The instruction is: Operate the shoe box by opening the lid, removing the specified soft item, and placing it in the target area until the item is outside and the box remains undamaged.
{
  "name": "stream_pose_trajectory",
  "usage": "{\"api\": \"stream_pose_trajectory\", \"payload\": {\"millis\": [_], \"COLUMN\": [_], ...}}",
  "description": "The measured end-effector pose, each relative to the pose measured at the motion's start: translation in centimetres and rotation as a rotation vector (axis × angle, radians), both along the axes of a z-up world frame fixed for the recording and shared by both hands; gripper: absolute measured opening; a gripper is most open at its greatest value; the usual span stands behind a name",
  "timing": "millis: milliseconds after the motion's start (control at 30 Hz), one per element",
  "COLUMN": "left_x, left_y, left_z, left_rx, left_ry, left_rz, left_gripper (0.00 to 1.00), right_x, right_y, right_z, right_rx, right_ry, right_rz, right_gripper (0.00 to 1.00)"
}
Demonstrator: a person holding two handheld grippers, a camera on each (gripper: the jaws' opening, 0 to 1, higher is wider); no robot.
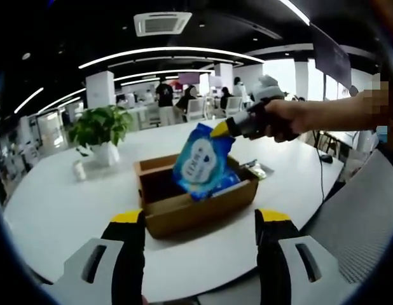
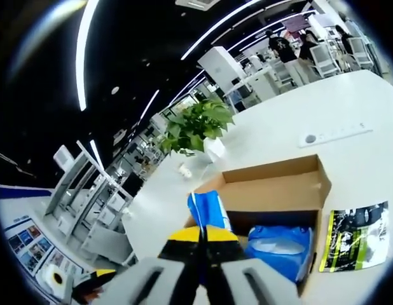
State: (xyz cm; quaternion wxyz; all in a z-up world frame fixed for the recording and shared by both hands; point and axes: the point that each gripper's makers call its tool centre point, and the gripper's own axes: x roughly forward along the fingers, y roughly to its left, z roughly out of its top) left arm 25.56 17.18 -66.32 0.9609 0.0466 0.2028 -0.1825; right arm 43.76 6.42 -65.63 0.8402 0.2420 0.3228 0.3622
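My left gripper [image 1: 199,225] has two black jaws capped in yellow, each set in a pale grey moulded shell with a slotted opening. My right gripper [image 2: 202,236] shows the same yellow tips over black and grey housing. My hand [image 1: 287,119] wraps a dark handle; no sleeve covers the forearm.

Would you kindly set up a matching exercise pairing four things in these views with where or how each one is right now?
Things:
1. blue soft pack
2. cardboard shoe box
3. potted plant
4. black-and-yellow packet

States:
A. lying flat on the table beside the box
B. open on the white table
C. pinched in the right hand-held gripper, lifted above the box
D. standing upright on the table beyond the box

Pairs: 1-C, 2-B, 3-D, 4-A
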Motion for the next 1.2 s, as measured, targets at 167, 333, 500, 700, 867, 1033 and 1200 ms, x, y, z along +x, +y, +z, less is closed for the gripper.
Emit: {"api": "stream_pose_trajectory", "payload": {"millis": [167,333,500,700,867,1033,1200], "left_x": [0.0,0.0,0.1,0.1,0.1,0.0,0.0], "left_y": [-0.1,-0.2,-0.5,-0.8,-1.0,-1.2,-1.4], "left_z": [0.2,0.6,0.9,1.1,1.3,1.5,1.6], "left_rx": [-0.005,-0.025,-0.037,-0.051,-0.058,-0.071,-0.079], "left_ry": [-0.01,-0.026,-0.037,-0.042,-0.05,-0.053,-0.054], "left_rz": [-0.004,-0.003,-0.01,-0.014,-0.014,-0.02,-0.023], "left_gripper": [0.77,0.8,0.84,0.88,0.91,0.92,0.94], "right_x": [-0.1,-0.1,-0.2,-0.4,-0.3,-0.1,0.1], "right_y": [-0.2,-0.7,-1.3,-2.1,-2.9,-3.8,-4.9], "right_z": [1.0,2.4,3.7,4.8,5.5,6.4,7.9], "right_rx": [0.002,0.026,0.049,0.063,0.076,0.096,0.122], "right_ry": [-0.017,-0.032,-0.04,-0.047,-0.049,-0.052,-0.064], "right_rz": [0.001,-0.008,-0.012,-0.017,-0.027,-0.043,-0.066], "right_gripper": [0.0,0.0,0.0,0.0,0.0,0.0,0.0]}}
